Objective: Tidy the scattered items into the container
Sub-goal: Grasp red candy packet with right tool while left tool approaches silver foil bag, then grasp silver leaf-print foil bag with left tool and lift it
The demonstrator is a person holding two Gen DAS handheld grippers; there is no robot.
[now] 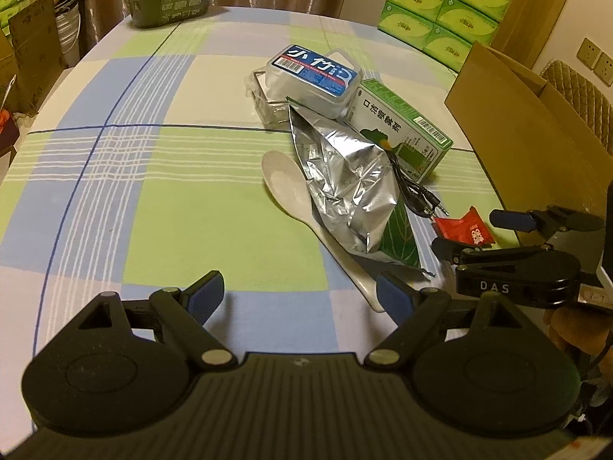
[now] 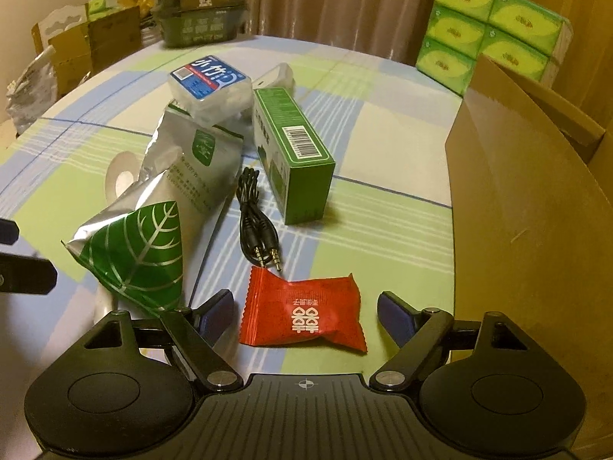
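My right gripper (image 2: 306,306) is open around a red candy packet (image 2: 302,316) lying flat on the checked cloth, with both pads clear of it. Beyond the packet lie a black audio cable (image 2: 254,222), a silver foil pouch with a green leaf (image 2: 168,207), a green carton (image 2: 295,153) and a clear plastic box with a blue label (image 2: 208,80). My left gripper (image 1: 302,291) hangs open over bare cloth, and the handle of a white spoon (image 1: 283,180) ends by its right finger. The open cardboard box (image 1: 528,138) stands at the right.
Stacked green tissue packs (image 1: 444,11) sit behind the cardboard box. A dark green basket (image 1: 172,0) stands at the table's far edge. A clear container (image 1: 268,103) lies under the blue-labelled box. Cartons (image 1: 30,50) stand on the floor at the left.
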